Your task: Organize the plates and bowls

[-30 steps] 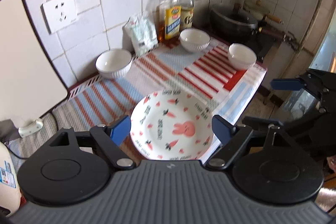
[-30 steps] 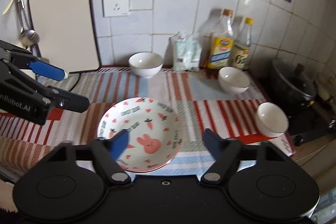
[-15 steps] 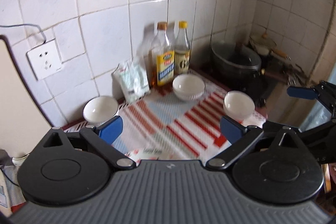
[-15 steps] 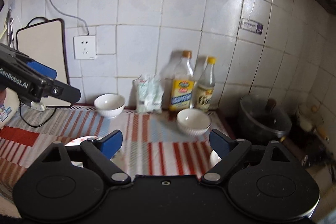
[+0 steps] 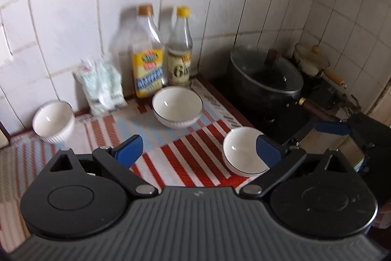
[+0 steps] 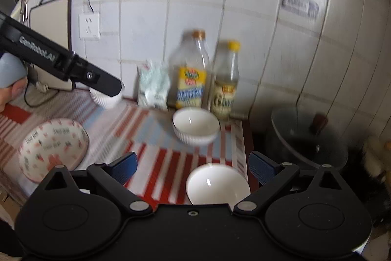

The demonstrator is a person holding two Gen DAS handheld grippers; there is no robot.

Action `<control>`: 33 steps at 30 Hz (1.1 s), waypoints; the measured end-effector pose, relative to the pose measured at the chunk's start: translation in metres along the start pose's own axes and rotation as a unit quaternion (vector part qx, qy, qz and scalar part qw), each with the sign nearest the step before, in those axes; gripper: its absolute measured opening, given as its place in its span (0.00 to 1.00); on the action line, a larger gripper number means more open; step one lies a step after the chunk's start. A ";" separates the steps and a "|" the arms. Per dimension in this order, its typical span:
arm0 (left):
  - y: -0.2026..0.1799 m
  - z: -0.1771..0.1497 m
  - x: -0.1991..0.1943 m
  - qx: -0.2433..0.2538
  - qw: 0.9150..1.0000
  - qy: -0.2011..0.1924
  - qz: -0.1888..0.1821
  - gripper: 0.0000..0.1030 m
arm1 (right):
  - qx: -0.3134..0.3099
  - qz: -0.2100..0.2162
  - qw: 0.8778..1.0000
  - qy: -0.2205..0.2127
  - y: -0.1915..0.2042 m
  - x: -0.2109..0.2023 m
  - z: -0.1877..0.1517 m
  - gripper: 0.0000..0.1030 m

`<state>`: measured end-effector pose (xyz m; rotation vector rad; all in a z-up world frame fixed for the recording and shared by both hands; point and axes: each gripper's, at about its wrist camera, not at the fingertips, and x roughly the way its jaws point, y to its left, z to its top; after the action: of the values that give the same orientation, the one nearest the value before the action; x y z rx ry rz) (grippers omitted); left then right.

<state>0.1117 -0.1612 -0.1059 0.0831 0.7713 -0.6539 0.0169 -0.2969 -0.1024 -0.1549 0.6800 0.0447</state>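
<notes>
Three white bowls stand on the striped cloth [image 5: 185, 153]: one at the back left [image 5: 53, 121], one in front of the bottles [image 5: 177, 105], one near the cloth's right edge [image 5: 238, 151]. My left gripper [image 5: 198, 149] hovers open and empty, its right finger overlapping the right bowl in the picture. My right gripper [image 6: 193, 166] has its jaws opening; the right bowl [image 6: 217, 184] shows low between its fingers, untouched. The carrot-and-rabbit plate [image 6: 52, 147] lies to the left. The left gripper's finger [image 6: 102, 82] partly hides the back-left bowl [image 6: 105, 98].
Two bottles [image 5: 146, 53] and a white bag [image 5: 101, 85] stand against the tiled wall. A dark pot with a glass lid [image 5: 266, 72] and a small pan [image 5: 311, 60] sit right of the cloth. A cutting board [image 6: 50, 23], socket [image 6: 90, 26] and cord are at the left.
Both grippers have swung right, away from the plate and over to the bowls. The plate has left the left wrist view. Both sets of jaws stand wider.
</notes>
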 end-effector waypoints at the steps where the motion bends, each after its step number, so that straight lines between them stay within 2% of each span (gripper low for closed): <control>1: -0.006 -0.002 0.007 -0.004 1.000 0.007 0.001 0.97 | 0.004 0.004 1.000 0.004 -0.008 0.006 -0.008 0.96; 5: -0.024 -0.010 0.038 -0.021 0.999 0.028 0.001 0.96 | 0.022 0.007 0.999 0.031 -0.030 0.031 -0.033 0.96; 11: -0.038 -0.022 0.078 -0.036 0.997 0.067 0.011 0.90 | 0.048 0.020 0.997 0.062 -0.048 0.057 -0.058 0.96; 15: -0.042 -0.031 0.094 -0.046 0.996 0.076 0.027 0.85 | 0.073 0.031 0.994 0.070 -0.057 0.068 -0.066 0.96; 23: -0.039 -0.036 0.122 -0.102 0.990 0.092 0.007 0.83 | 0.064 0.046 0.994 0.076 -0.061 0.088 -0.066 0.96; 28: -0.035 -0.038 0.148 -0.124 0.985 0.120 0.019 0.65 | 0.068 0.037 0.994 0.073 -0.062 0.103 -0.067 0.96; 33: -0.032 -0.041 0.159 -0.120 0.984 0.130 0.022 0.59 | 0.077 0.036 0.993 0.085 -0.068 0.117 -0.069 0.96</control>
<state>0.1522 -0.2567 -0.2372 -0.0355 1.0915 -0.5091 0.0712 -0.3756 -0.2208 0.0146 0.8565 0.0481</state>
